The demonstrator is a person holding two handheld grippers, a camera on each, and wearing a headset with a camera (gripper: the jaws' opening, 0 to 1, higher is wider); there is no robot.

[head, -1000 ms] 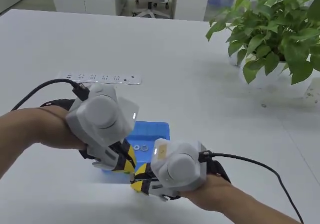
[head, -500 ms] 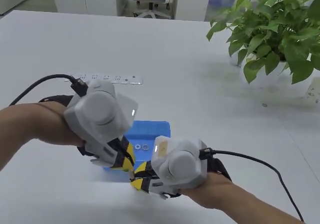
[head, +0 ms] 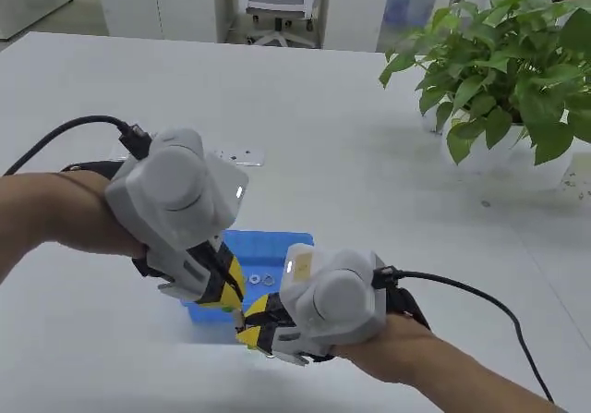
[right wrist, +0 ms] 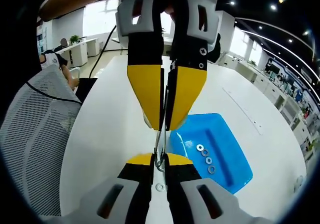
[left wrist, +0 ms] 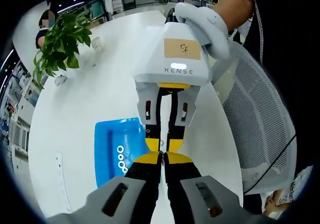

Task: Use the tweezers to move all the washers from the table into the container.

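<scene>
My left gripper (left wrist: 162, 156) and right gripper (right wrist: 160, 160) nose to nose over white table (head: 369, 154), close to its near edge. Both jaw pairs clamped on thin steel tweezers (right wrist: 162, 129). Blue container (right wrist: 227, 159) just beside; four washers (right wrist: 204, 154) in row inside. Loose washer (right wrist: 160, 187) on table below my right jaws. Open table beyond; plant (head: 499, 71) well apart.

Four washers (right wrist: 204, 153) in one blue container (right wrist: 227, 134); one washer (right wrist: 160, 187) on the table (right wrist: 105, 134); one tweezers (right wrist: 161, 134); one plant (head: 503, 71).
</scene>
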